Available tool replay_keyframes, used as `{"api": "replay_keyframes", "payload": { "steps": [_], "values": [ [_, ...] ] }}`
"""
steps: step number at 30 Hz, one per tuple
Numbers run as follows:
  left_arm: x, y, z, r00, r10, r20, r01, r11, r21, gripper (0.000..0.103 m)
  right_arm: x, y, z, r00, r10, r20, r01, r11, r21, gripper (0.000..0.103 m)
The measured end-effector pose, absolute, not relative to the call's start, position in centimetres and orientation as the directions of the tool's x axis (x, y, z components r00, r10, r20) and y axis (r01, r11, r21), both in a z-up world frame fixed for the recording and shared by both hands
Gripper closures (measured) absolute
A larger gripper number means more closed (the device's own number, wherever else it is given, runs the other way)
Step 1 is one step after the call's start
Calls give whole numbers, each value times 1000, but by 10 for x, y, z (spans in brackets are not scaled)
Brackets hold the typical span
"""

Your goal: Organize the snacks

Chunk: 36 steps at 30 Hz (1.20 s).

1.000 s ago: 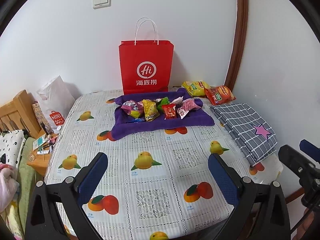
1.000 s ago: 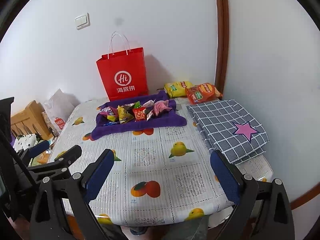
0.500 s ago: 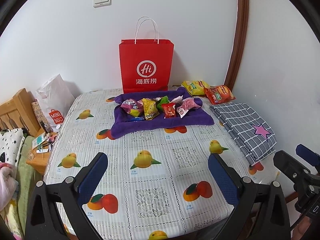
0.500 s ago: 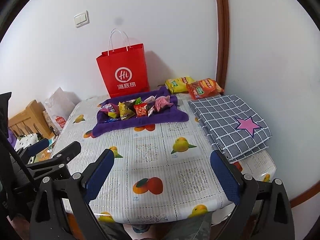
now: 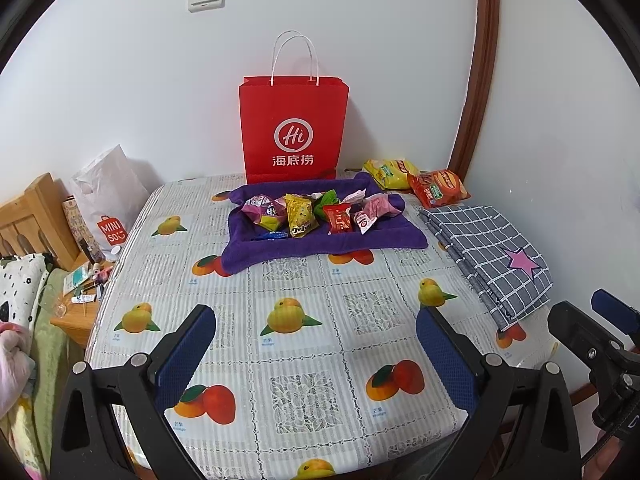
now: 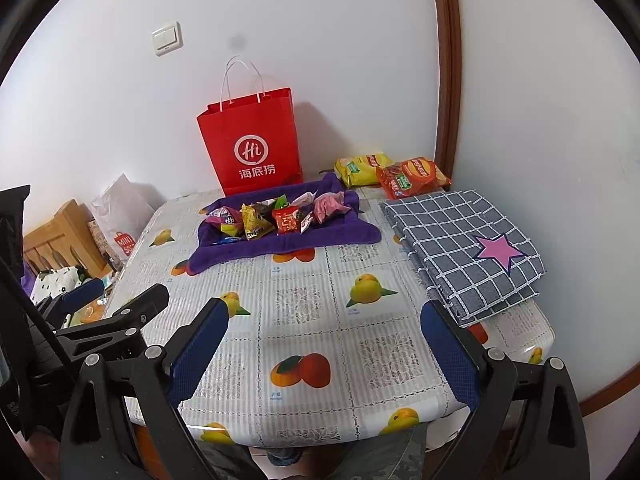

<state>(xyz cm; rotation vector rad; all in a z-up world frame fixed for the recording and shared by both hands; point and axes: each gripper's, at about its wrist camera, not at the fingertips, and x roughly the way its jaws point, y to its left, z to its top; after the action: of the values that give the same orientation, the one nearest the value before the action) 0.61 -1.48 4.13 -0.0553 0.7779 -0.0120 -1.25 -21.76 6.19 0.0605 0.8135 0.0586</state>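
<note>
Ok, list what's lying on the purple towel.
On the purple towel: small snack packets in pink, yellow, green and red, plus a blue one mostly hidden beneath. Anything under the pile is covered.

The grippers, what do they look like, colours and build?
Both match. The left gripper and the right gripper each have a black angular frame with silver screws and two flat fingers faced with textured blue pads. No cables or sleeves show.

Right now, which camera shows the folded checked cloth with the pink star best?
The right wrist view: the checked cloth lies whole and large, star facing up. In the left wrist view the same cloth sits near the right edge, smaller and skewed by the lens.
</note>
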Motion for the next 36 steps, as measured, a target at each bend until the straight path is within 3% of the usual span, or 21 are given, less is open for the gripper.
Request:
{"api": "replay_keyframes", "payload": {
  "steps": [36],
  "values": [
    [3,-20,41,710,-35,-704,-7,998,-57,2,-17,-214,58,682,87,-726,-36,996,85,7]
  ]
}}
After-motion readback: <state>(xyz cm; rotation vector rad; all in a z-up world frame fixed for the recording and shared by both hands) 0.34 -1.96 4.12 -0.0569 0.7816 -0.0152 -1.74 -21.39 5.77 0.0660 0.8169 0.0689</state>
